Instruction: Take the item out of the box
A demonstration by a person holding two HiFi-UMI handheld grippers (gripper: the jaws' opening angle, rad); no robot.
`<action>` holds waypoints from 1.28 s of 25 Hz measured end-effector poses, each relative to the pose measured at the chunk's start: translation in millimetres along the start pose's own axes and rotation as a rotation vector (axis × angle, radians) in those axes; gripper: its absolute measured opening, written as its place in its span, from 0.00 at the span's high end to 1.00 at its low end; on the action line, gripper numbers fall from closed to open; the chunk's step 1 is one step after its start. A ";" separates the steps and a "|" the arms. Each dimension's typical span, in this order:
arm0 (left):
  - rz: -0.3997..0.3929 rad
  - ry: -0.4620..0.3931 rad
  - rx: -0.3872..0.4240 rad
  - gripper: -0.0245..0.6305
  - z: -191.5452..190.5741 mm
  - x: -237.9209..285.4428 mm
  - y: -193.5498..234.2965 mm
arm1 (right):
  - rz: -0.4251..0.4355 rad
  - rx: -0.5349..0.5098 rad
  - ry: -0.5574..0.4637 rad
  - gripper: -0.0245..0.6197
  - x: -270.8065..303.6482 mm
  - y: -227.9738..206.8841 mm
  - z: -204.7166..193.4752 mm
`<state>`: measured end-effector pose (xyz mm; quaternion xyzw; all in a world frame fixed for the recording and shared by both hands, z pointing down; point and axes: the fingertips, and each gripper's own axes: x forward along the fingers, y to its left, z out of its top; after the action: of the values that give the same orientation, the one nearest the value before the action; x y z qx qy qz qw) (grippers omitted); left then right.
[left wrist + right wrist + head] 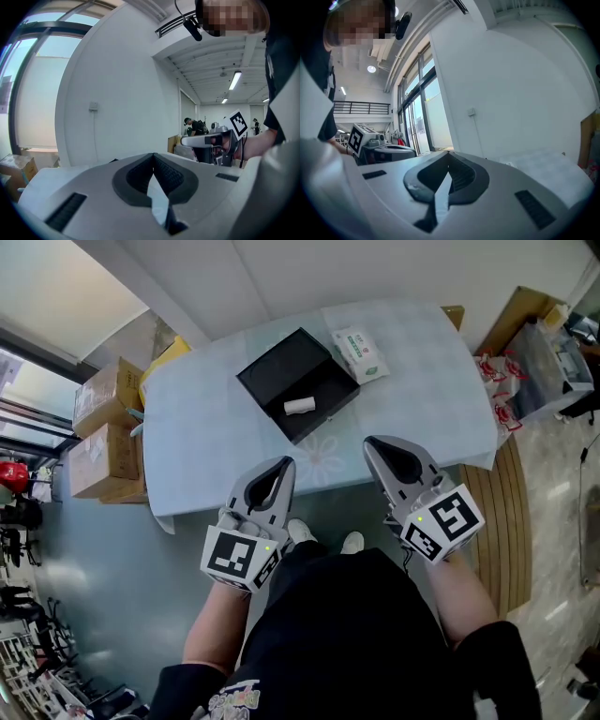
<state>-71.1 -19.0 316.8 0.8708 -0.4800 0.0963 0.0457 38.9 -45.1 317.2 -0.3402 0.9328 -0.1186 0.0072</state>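
Observation:
An open black box (298, 382) lies on the pale blue table (206, 446), towards its far side. Inside it rests a small white cylinder (300, 406). Both grippers hover at the table's near edge, well short of the box and pointing towards it. My left gripper (286, 463) is shut and empty, with its tips meeting (153, 154). The right gripper (370, 442) is also shut with nothing held (449, 153). Each gripper view shows the other gripper off to the side, the right one (206, 140) and the left one (370, 140); the box is in neither gripper view.
A white and green tissue pack (361, 354) lies just right of the box. Cardboard boxes (108, 427) stand on the floor at the left. A wooden slatted piece (511, 521) and red-and-white bags (497, 390) sit at the table's right end.

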 end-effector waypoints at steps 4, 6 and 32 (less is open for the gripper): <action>0.006 0.011 0.008 0.95 -1.5 9.0 7.3 | 0.001 0.012 -0.006 0.95 3.5 -5.7 1.2; 0.000 0.013 0.011 0.95 -4.9 14.4 10.5 | -0.003 0.015 -0.010 0.95 4.6 -9.4 1.9; -0.138 0.260 0.188 0.95 -73.2 151.1 98.7 | -0.198 0.141 0.017 0.95 67.1 -115.4 -17.3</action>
<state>-84.8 -184.3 419.0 0.8823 -0.3978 0.2494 0.0321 58.8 -169.5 364.6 -0.4281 0.8841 -0.1867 0.0116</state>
